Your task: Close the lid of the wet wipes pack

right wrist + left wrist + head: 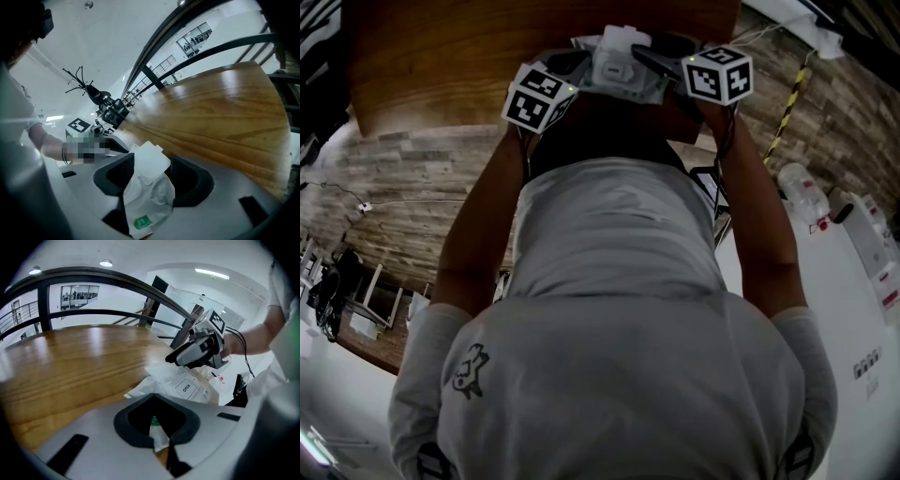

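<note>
Pack: white crinkled plastic wet wipes pack (187, 387), centre right, at the brown wooden desk (70, 366) edge.
Left gripper (157, 427): jaws pinching the pack's end.
Right gripper (152, 172): jaws spread, straddling the white lid flap (151, 159).
Risk: a push may buckle the soft pack, leaving the flap unsealed.

White wipes pack (149, 199) on brown wood-grain table (220, 112).

The person wears a white short-sleeved T-shirt (619, 309) bearing a small dark printed figure (470, 369). The left claw (157, 422) and the right claw (151, 172) are light grey with dark pads (117, 173), each carrying a white cube (719, 74) with black square markers.
</note>
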Available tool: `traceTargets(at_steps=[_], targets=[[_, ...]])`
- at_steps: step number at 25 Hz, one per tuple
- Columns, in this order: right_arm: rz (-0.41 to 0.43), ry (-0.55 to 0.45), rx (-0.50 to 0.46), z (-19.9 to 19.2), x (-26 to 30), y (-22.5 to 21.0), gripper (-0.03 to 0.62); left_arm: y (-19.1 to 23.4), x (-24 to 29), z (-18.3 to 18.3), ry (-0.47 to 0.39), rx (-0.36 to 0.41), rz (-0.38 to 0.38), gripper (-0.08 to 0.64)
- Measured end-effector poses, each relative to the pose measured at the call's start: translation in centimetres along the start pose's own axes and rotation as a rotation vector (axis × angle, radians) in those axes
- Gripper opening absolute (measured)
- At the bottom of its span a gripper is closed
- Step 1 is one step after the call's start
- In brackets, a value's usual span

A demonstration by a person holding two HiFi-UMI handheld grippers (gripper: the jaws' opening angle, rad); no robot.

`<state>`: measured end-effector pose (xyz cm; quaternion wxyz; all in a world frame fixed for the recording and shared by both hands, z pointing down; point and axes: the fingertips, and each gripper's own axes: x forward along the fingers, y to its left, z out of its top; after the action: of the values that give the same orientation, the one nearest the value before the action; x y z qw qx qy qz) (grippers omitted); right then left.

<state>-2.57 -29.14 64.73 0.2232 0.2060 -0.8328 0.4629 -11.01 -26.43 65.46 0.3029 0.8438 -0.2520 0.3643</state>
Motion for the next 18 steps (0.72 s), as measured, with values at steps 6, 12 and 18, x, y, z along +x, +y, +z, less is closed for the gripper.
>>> traceTargets(at_steps=[6, 12, 18], targets=[[0.002, 0.005, -0.029, 0.3, -0.3, 0.5, 0.219, 0.1, -0.1, -0.1, 0.011, -0.017, 0.007, 0.013], [-0.001, 0.004, -0.065, 0.9, -1.0, 1.2, 0.219, 0.1, 0.0, -0.1, 0.008, -0.016, 0.018, 0.012], [-0.003, -0.012, -0.098, 1.4, -1.8, 2.2, 0.219, 0.1, 0.1, -0.2, 0.003, -0.024, 0.028, 0.014]])
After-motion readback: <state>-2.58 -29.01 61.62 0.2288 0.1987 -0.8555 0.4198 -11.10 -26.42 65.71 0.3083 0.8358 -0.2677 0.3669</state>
